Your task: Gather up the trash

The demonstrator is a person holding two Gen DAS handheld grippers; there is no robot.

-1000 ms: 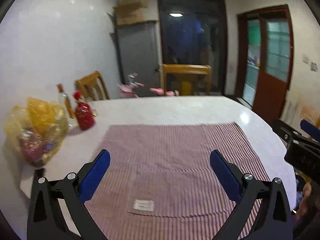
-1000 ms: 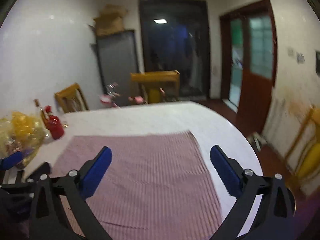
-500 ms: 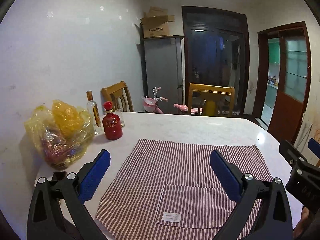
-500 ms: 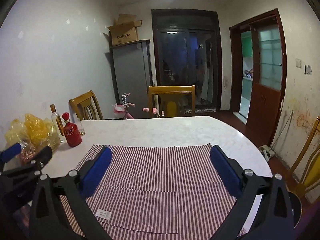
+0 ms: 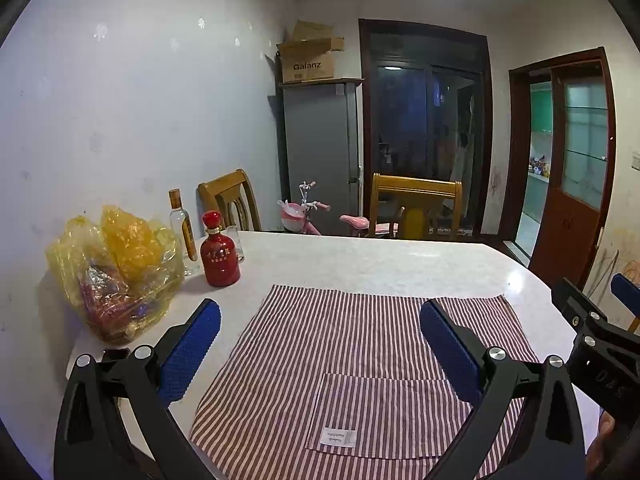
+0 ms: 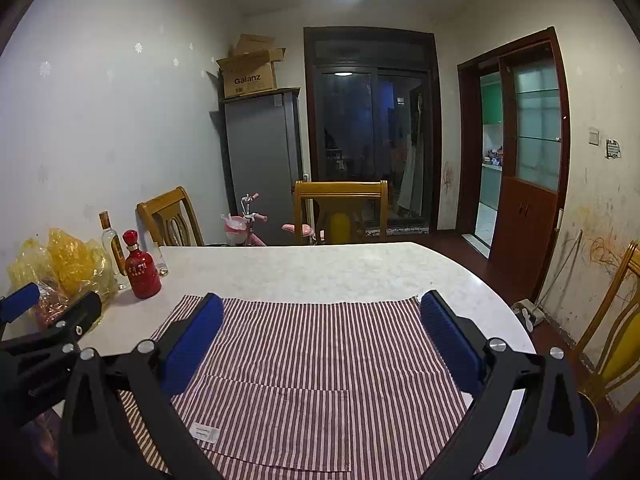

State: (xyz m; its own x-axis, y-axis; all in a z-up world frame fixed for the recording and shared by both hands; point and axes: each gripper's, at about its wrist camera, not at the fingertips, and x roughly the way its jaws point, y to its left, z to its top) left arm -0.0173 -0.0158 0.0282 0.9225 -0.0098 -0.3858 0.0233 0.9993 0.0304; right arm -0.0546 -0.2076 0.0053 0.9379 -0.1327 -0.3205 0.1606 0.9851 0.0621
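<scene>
**Left wrist view: nothing gathered, both grippers empty**

Left wrist view: left gripper (image 5: 320,344) held above the striped cloth (image 5: 372,364), fingers (image 5: 192,352) spread wide, nothing between them. Right wrist view: right gripper (image 6: 322,340) likewise over the same cloth, fingers spread, nothing held. No loose scraps or wrappers visible on the cloth or on the bare counter (image 5: 380,260). Only likely trash in sight: the yellow plastic bag (image 5: 116,272), crumpled and stuffed with wrappers, sitting at the far left edge of the counter against the wall, just beside a clear bottle (image 5: 182,232) and a red bottle (image 5: 219,252). Bag well apart from both grippers, not touched. Judged as the very start: no item picked up, no bin or container for collecting in view. Left to do: reach left to the bag, grip it, carry it off. Whether the bottles count as trash, impossible to tell.
</scene>
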